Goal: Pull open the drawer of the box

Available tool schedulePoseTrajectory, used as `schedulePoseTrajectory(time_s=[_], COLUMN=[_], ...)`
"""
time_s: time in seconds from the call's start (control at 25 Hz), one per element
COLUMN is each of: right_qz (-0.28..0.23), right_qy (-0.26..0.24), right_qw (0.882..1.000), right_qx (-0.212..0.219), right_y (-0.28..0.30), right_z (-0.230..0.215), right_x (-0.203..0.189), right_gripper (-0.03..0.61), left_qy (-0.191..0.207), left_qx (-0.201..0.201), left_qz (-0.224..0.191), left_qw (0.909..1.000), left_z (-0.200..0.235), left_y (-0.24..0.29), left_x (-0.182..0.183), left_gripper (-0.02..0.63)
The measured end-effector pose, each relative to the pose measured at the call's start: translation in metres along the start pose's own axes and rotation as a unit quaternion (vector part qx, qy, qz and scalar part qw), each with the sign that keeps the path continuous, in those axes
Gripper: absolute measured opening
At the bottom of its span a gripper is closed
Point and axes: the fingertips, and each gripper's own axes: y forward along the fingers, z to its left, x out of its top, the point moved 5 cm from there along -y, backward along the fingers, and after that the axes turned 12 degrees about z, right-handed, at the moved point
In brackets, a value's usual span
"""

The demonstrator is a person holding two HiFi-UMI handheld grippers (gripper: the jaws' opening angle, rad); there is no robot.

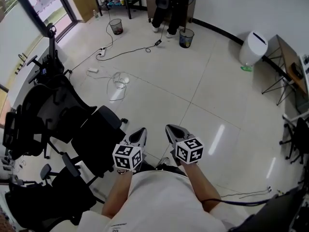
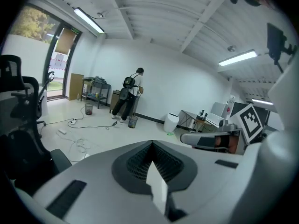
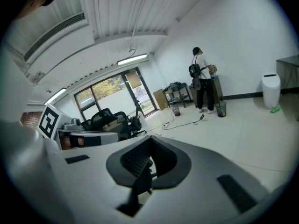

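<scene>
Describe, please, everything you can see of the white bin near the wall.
The white bin is a rounded, smooth container, likely plastic, with a dark slot in its lid. It stands upright on the tiled floor, close to the wall, beside a table on thin legs. A small green thing lies at its base.

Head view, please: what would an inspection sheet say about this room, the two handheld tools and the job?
Surface: glossy tiled floor.
Job's things: nothing seen; no box or drawer in any view.
Clutter: waste basket, second basket, white bin, black office chairs.
Grippers: left gripper and right gripper held near the body, fingers shut, empty.
Cables: black cable, white coil on the floor.
Surroundings: person by the far wall.
</scene>
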Motion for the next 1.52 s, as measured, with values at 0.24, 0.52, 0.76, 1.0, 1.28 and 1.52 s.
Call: schedulePoseTrajectory(time_s=[0.24, 0.52, 0.76, 1.0, 1.28, 1.52], right_qz=[-0.033, -0.074, -0.127, -0.174, -0.2, -0.233], right_qy=[0.053, 0.127, 0.168, 0.193, 0.225, 0.265], right_qw=[0.997, 0.979, 0.948, 0.913, 0.875, 0.837], right_qx=[-0.054, -0.141, -0.237, -0.315, -0.379, -0.418], right_y=[-0.035, -0.085, -0.143, -0.187, -0.216, -0.239], right_z=[-0.035, -0.092, -0.146, -0.188, -0.215, -0.229], right_x=[-0.014, -0.028, -0.017, 0.002, 0.003, -0.006], right_gripper=[-0.014, -0.014, -0.014, -0.014, -0.014, -0.014], left_qy=[0.049, 0.117, 0.182, 0.237, 0.28, 0.308], left_qx=[-0.058, -0.14, -0.215, -0.283, -0.35, -0.392], left_qz=[0.036, 0.074, 0.092, 0.105, 0.127, 0.142], left_qw=[0.9965, 0.9804, 0.9551, 0.9234, 0.8852, 0.8555], left_z=[-0.033, -0.086, -0.149, -0.205, -0.254, -0.288], left_y=[0.04, 0.103, 0.164, 0.212, 0.253, 0.277], left_x=[0.012, 0.038, 0.078, 0.115, 0.134, 0.142], left_gripper=[0.0, 0.0, 0.0, 0.0, 0.0, 0.0])
